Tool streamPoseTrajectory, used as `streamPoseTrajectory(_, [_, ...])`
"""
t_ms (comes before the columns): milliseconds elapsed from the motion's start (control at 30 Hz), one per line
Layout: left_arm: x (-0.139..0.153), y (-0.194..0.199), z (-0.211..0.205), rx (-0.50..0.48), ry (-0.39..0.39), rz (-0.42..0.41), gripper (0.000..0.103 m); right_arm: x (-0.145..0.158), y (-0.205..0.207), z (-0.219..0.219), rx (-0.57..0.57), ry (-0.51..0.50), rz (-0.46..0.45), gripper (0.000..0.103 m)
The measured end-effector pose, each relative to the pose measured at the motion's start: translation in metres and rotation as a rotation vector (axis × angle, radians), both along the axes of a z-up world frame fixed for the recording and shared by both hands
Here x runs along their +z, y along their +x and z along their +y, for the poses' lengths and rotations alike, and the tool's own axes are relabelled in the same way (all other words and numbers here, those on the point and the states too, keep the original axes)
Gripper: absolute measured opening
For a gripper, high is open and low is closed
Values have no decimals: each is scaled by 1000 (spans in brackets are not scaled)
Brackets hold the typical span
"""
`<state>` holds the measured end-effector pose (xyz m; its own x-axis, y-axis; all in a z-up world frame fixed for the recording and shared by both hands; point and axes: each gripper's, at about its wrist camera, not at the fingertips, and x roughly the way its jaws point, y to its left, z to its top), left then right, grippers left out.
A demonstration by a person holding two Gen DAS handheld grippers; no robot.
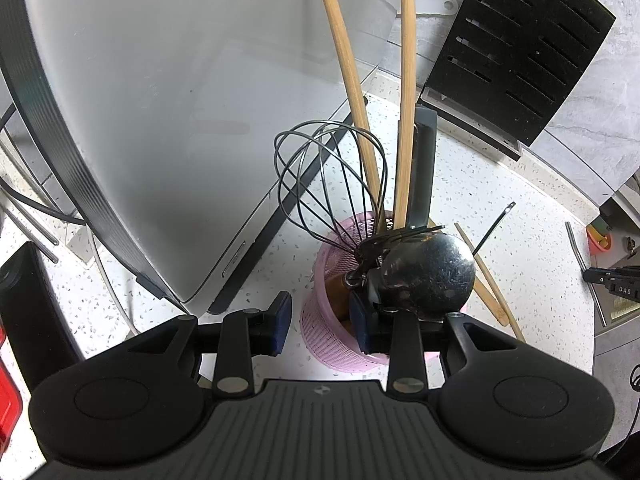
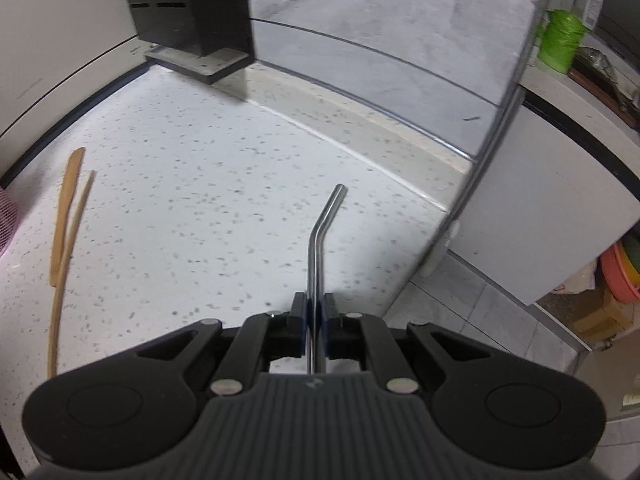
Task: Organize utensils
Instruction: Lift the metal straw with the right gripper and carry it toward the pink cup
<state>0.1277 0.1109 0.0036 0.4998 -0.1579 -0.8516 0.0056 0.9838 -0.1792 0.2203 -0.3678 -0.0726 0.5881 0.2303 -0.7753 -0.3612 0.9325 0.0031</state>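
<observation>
Carrying a bent metal straw (image 2: 322, 236), the right hand-held gripper (image 2: 315, 326) has its jaws clenched tight on the straight part, above the speckled tabletop (image 2: 192, 200). The straw's long line runs straight out ahead of the gripper, away from the person, and its short bent tip leans off to the right, toward the wall. To me this looks like the carrying step: the straw is picked up and not yet put away. Over on the other side, the left hand-held gripper (image 1: 320, 322) grips the rim of the pink basket (image 1: 332, 344), one pad outside and one inside, holding it steady. A whisk (image 1: 332, 184), wooden sticks (image 1: 406, 92) and a shiny ladle (image 1: 432, 276) already stand in the basket. Next, I think the straw must swing left to the basket, tip up on end, and slide down into a gap between the other things. Two wooden chopsticks (image 2: 66, 236) lie on the tabletop near the basket, waiting for their turn.
</observation>
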Motion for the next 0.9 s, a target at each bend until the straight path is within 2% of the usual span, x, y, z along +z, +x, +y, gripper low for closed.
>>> streamPoseTrajectory(200, [0, 0, 0, -1, 0, 0, 39, -2, 2, -7, 7, -1, -28, 6])
streamPoseTrajectory(267, [0, 0, 0, -1, -1, 1, 39, -2, 3, -9, 3, 7, -21, 18])
streamPoseTrajectory(300, [0, 0, 0, -1, -1, 1, 39, -2, 2, -11, -1, 11, -18, 27])
streamPoseTrajectory(400, [0, 0, 0, -1, 0, 0, 39, -2, 1, -20, -26, 40, 0, 30])
streamPoseTrajectory(433, [0, 0, 0, -1, 0, 1, 39, -3, 2, -25, -41, 68, 17, 34])
streamPoseTrajectory(633, [0, 0, 0, -1, 0, 1, 39, -16, 0, -63, -119, 305, 149, 34])
streamPoseTrajectory(900, [0, 0, -1, -3, 1, 0, 39, -37, 0, -82, -125, 509, 249, 34])
